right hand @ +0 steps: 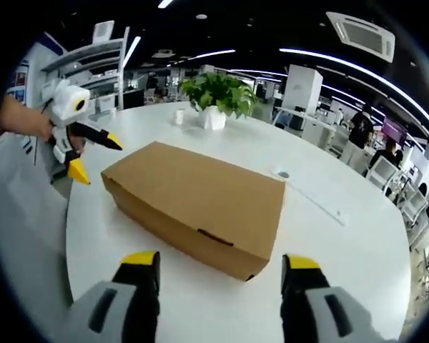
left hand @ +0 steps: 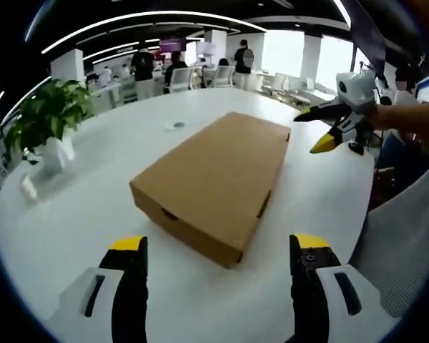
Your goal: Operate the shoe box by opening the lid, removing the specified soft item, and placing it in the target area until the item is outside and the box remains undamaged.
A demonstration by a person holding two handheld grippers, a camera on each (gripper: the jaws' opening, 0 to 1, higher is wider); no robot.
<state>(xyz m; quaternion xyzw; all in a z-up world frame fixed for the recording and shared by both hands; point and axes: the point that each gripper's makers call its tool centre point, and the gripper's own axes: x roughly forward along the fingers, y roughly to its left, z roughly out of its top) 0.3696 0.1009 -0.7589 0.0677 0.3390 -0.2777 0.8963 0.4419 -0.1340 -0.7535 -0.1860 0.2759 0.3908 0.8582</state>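
Note:
A brown cardboard shoe box lies with its lid down in the middle of a white round table. In the left gripper view my left gripper stands open just short of the box's near corner, with nothing between its jaws. My right gripper hovers open off the box's far right end, held by a person's hand. From the other side, the right gripper view shows the same box with my right gripper open in front of its long side. There the left gripper hangs open beyond the box's left end.
A potted green plant in a white pot stands on the table's far side. A small round disc is set in the tabletop beyond the box. A grey chair stands by the table's edge. People and desks fill the office behind.

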